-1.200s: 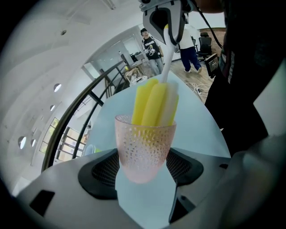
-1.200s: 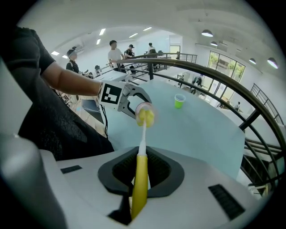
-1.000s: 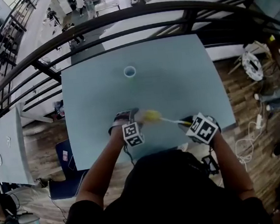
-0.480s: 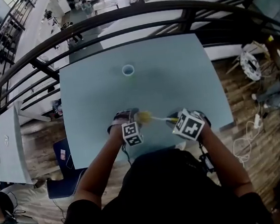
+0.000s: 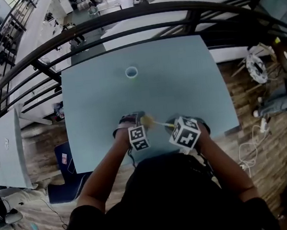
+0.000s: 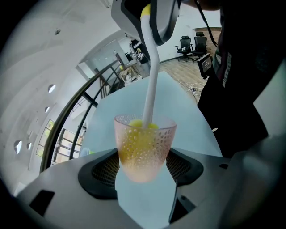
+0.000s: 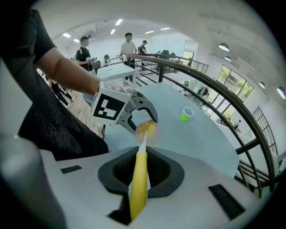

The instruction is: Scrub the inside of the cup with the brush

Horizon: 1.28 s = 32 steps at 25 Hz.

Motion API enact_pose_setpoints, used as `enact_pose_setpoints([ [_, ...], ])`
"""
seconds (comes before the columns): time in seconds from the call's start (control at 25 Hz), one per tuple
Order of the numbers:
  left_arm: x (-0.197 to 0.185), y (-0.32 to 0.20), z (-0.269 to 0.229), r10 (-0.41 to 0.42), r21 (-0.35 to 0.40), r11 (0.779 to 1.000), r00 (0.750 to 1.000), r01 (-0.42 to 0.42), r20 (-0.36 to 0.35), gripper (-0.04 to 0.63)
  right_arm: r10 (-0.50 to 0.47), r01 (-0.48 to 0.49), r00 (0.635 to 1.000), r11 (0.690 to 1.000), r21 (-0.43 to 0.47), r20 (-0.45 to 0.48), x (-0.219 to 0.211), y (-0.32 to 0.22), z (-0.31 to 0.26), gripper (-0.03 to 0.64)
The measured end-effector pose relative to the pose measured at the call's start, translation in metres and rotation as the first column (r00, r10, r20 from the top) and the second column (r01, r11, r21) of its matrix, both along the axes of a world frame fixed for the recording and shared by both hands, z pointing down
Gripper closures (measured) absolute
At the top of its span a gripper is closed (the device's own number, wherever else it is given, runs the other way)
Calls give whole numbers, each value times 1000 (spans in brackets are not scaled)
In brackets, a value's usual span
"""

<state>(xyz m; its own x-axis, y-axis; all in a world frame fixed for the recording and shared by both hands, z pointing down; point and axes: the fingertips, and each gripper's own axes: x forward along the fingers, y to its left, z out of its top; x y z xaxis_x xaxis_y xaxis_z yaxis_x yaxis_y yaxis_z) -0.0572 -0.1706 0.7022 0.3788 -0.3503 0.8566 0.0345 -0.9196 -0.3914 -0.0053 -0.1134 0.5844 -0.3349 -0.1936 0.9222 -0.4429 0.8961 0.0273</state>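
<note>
The left tool (image 6: 144, 181) pinches the cup (image 6: 145, 143), right tool (image 5: 175, 125) clamps the brush (image 7: 139, 176): scrub too hard and that cup could slip free!

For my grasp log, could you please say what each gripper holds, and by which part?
Left gripper: translucent pink dimpled plastic cup, by its lower wall. Right gripper: yellow-handled brush, by its handle.

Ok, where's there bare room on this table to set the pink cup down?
The table is bare from the small cup at the far middle back toward the near edge, and along its left and right sides. It is crowded only at the near edge, where the left gripper holds the pink cup and the right gripper holds the brush.
</note>
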Motion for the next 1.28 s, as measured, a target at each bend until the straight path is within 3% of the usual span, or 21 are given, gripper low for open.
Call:
enact_pose_setpoints([
  [0.32,-7,-13,0,-54,-13,998,999,54,5,250,6,-6,1000,1000,0,8,7,17,-3,574],
  [0.68,-27,-19,-1,-77,-2,997,997,77,13,250,74,-73,997,996,-51,10,50,19,0,575],
  [1.0,-30,-8,4,-49,-15,999,998,50,45,250,75,-75,997,997,-21,1,62,12,-13,577],
  [1.28,-25,0,11,-8,-14,1000,997,9,80,250,4,-5,999,1000,-17,-37,44,12,-16,577],
])
